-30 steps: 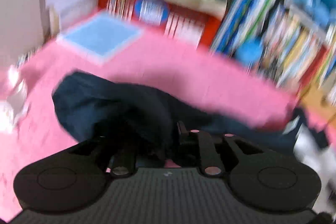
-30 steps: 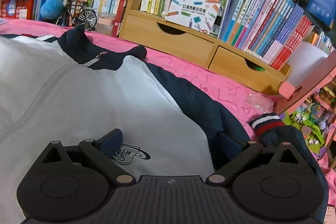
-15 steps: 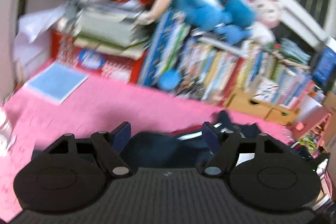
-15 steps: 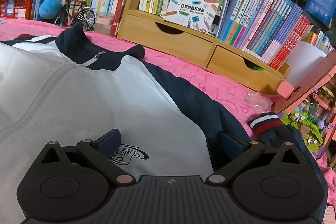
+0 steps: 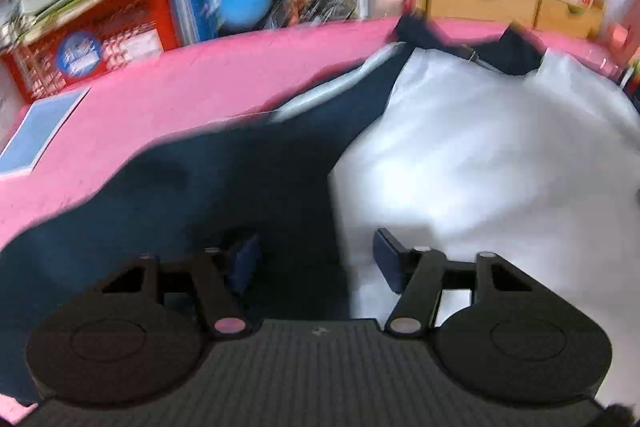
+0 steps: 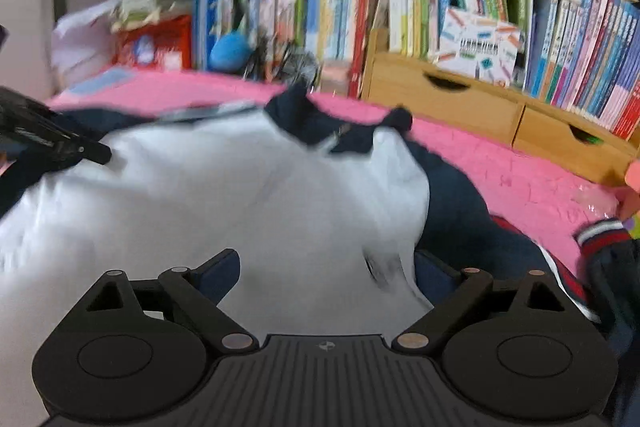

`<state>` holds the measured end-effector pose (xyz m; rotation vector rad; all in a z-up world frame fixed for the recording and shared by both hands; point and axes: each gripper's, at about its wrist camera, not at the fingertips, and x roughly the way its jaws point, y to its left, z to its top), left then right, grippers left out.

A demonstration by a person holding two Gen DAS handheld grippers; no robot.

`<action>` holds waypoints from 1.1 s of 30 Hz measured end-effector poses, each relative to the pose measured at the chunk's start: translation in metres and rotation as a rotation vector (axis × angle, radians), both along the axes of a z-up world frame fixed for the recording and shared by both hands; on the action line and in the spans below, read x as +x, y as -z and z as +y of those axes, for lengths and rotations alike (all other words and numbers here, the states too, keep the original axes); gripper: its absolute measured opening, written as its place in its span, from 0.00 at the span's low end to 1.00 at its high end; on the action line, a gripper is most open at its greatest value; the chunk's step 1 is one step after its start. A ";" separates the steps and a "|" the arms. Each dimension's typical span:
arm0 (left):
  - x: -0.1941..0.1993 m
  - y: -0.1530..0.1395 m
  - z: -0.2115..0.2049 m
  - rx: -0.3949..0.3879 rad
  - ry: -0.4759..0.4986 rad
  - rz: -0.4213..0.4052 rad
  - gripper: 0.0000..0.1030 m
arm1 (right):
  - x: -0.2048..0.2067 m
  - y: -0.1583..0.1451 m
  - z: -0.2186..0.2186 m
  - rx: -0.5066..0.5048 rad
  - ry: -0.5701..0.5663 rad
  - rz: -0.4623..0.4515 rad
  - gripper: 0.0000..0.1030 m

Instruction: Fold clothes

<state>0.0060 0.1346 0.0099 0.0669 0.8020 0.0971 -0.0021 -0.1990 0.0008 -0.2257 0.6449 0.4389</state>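
White-and-navy jacket (image 5: 480,155) spread on pink cloth (image 5: 168,95), left gripper (image 5: 316,259) and right gripper (image 6: 326,273) fingers wide apart, empty, over it

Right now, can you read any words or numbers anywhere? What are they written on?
None can be read for certain.
White box on the wooden drawer unit: dark printed line, too blurred.
Red crate: round blue label and white label, too blurred.
Book spines: too small and blurred.
Jacket: logo near the right gripper, smeared by motion.
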 end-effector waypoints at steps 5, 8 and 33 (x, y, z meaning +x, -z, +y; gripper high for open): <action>-0.016 0.002 0.055 0.130 -0.151 0.031 0.82 | 0.006 0.016 -0.051 -0.069 0.151 0.009 0.96; -0.022 -0.020 0.062 0.161 -0.186 -0.021 0.72 | 0.011 0.004 -0.072 -0.006 0.295 -0.007 0.92; 0.164 -0.001 -0.063 0.142 0.027 -0.123 0.75 | 0.190 0.042 0.043 0.073 0.183 0.044 0.19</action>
